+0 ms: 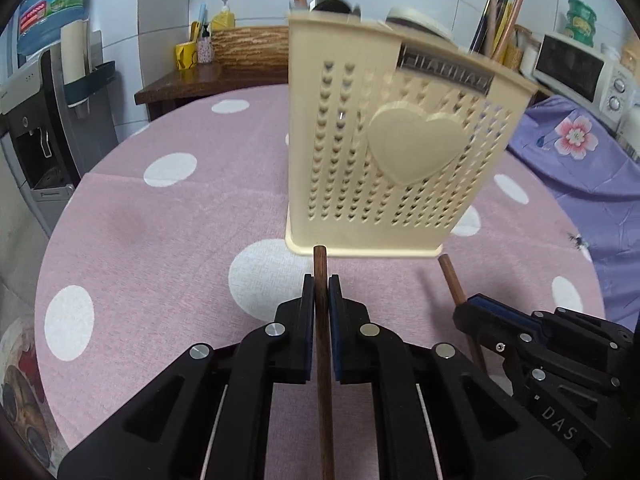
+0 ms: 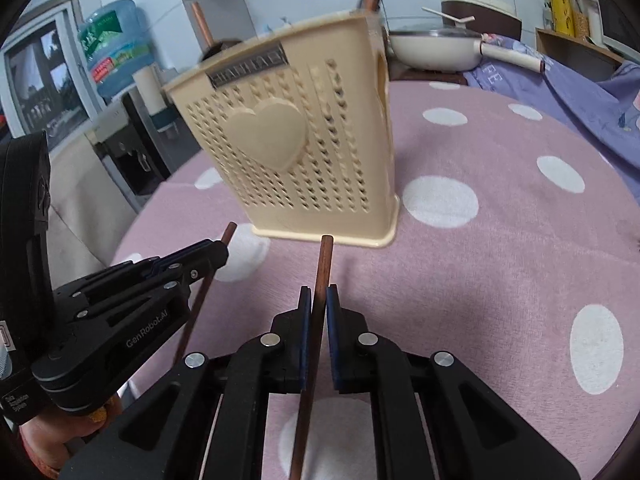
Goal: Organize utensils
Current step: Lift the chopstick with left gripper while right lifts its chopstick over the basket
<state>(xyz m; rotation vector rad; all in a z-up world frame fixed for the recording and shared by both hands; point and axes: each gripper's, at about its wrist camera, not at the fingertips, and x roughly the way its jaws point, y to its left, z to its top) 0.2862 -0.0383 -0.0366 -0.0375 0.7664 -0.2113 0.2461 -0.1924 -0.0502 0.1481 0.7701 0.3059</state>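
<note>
Left gripper had its fingers clamped on a dark wooden chopstick, stick running straight out between the pads, tip just short of the holder base. Right gripper the same: fingers pinched on a second chopstick, tip pointing at the base of the holder.

Cream perforated utensil holder stood upright on the worktop, pink cloth with white dots. Raised heart on its front face, metal label strip near the top rim. More chopsticks and other utensil handles stuck up out of its top compartments; which compartment held what could not be told.

In the left view, the right gripper sat low right with its chopstick angled toward the holder. In the right view, the left gripper sat at left. Both grippers were near each other, not touching.
</note>
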